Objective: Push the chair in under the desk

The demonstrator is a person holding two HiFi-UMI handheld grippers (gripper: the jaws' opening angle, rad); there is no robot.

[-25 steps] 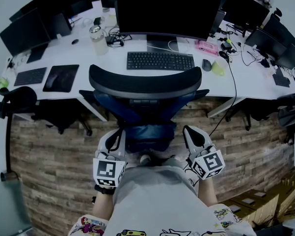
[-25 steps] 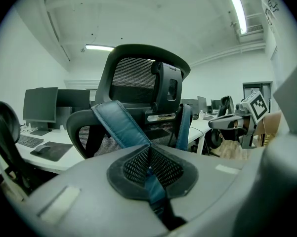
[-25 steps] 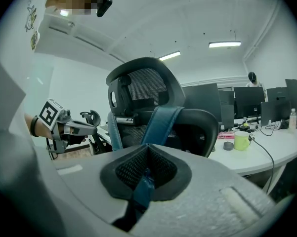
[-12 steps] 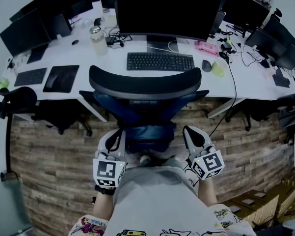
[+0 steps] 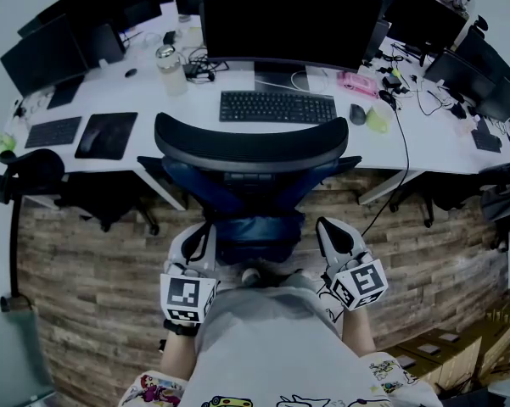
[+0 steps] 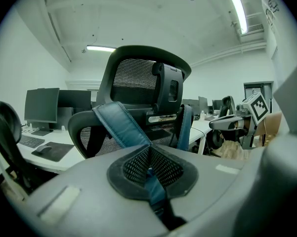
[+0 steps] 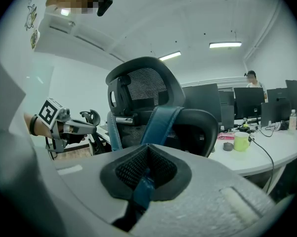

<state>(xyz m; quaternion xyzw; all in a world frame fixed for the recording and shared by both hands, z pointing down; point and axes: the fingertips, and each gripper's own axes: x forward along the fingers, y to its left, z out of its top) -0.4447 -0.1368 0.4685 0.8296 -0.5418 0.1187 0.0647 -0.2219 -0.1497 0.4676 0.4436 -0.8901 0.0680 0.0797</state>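
Note:
A black mesh office chair (image 5: 250,147) with a blue lower back frame (image 5: 255,227) stands in front of me, its back towards me and its seat partly under the white desk (image 5: 110,91). My left gripper (image 5: 193,237) is at the left side of the blue frame and my right gripper (image 5: 329,231) at the right side. Both are shut with nothing held. In the left gripper view the shut gripper (image 6: 149,154) points at a blue strut (image 6: 119,125) of the chair (image 6: 138,78). In the right gripper view the shut gripper (image 7: 147,157) faces the other strut (image 7: 160,122). Contact with the chair cannot be told.
On the desk are a keyboard (image 5: 277,105), a large monitor (image 5: 288,15), a bottle (image 5: 170,68), a mouse (image 5: 357,112) and a green cup (image 5: 377,119). A cable (image 5: 405,159) hangs off the desk edge. Another chair (image 5: 25,176) stands at the left. A person (image 7: 251,80) stands far off.

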